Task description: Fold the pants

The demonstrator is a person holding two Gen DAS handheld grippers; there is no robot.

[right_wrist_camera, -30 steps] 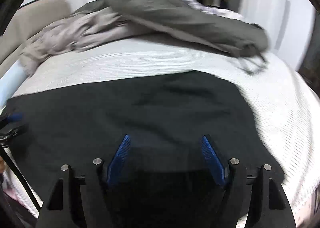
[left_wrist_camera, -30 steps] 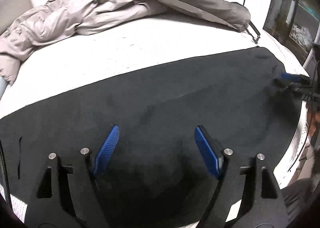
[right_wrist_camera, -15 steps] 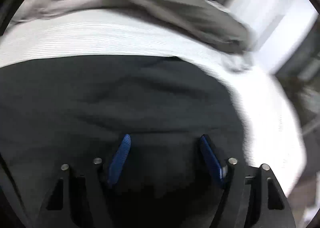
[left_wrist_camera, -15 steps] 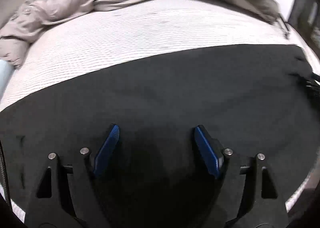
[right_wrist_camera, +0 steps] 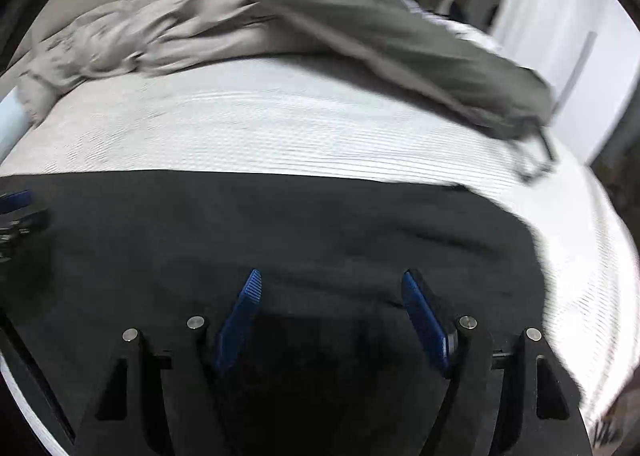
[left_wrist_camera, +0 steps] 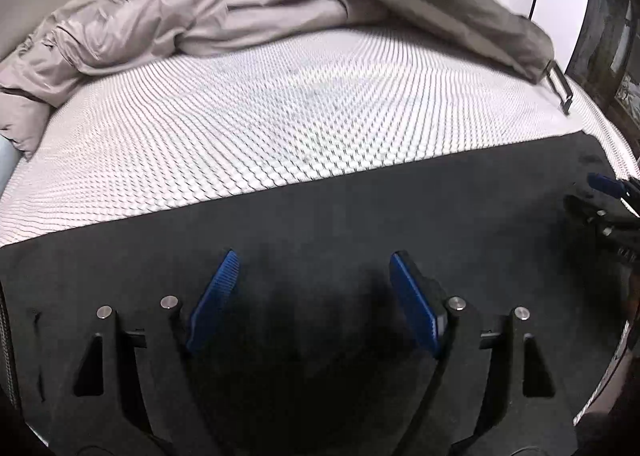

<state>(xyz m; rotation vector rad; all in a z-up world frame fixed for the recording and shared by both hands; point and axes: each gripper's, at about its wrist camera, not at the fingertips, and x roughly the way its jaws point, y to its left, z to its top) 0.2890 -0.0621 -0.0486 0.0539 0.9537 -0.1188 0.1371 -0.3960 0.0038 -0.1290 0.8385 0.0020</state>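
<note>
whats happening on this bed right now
A person with a handheld gripper in each hand is working on black pants spread flat across a white mattress. The left gripper and right gripper both hover open over the near edge, gripping nothing. Rumpled beige bedding lies behind.

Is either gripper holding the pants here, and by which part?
Nothing is held. The left gripper and right gripper both gape open over the black pants, with no cloth between them.

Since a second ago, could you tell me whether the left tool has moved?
Yes: the left tool moved forward over the pants, toward the beige jacket.
</note>
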